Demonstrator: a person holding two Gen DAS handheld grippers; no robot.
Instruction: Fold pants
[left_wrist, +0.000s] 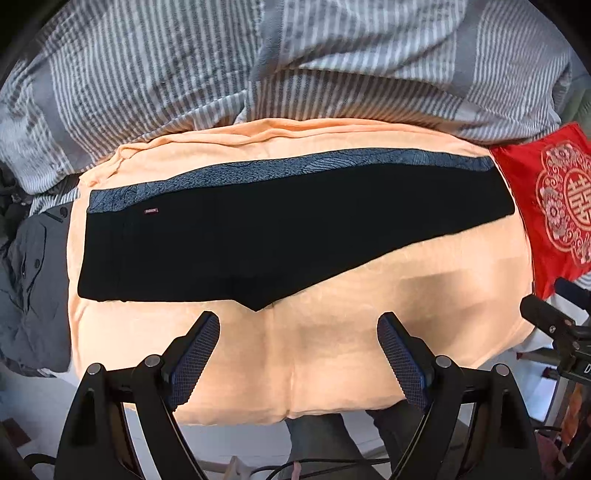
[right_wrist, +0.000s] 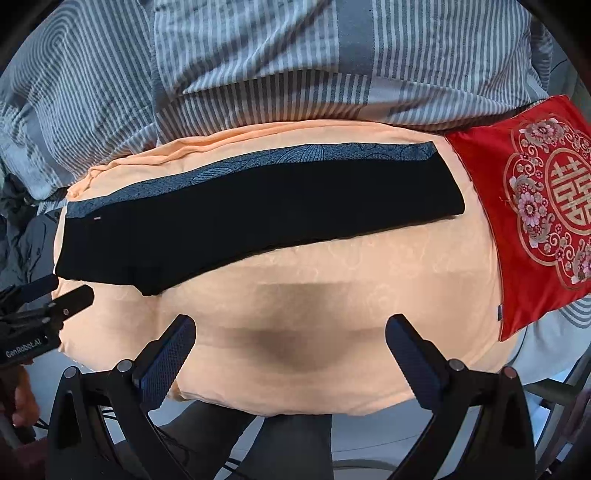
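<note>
- Left tongs (left_wrist: 298, 323): jaws stand wide apart and hold nothing; they hang above bare peach cloth, just short of the pants' near edge.
- Right tongs (right_wrist: 290, 326): likewise spread wide and empty, over the open peach surface, well clear of the garment.
- Black pants (left_wrist: 280, 229): already doubled leg upon leg, lying flat on the peach-coloured cushion (left_wrist: 424, 295). The long axis runs across both views, with the waist end at the left and the leg cuffs at the right, next to the red pillow. A patterned blue-grey stripe (left_wrist: 295, 168) follows the far long edge.
- Deciding relation: the pants lie ahead of both tongs. The crotch point (left_wrist: 256, 306) sits just beyond the left tongs, so the left hand is judged nearer to the waist end and the right hand nearer to the cuffs, though farther from the cloth.
- Writing: a small red label (left_wrist: 150, 211) near the waist is too small to read; "GenRobot.AI" shows on the left device body in the right wrist view.
- Surroundings: red embroidered pillow (right_wrist: 517, 206) bearing a double-happiness character; striped grey bedding (left_wrist: 184, 74) beyond the cushion.
</note>
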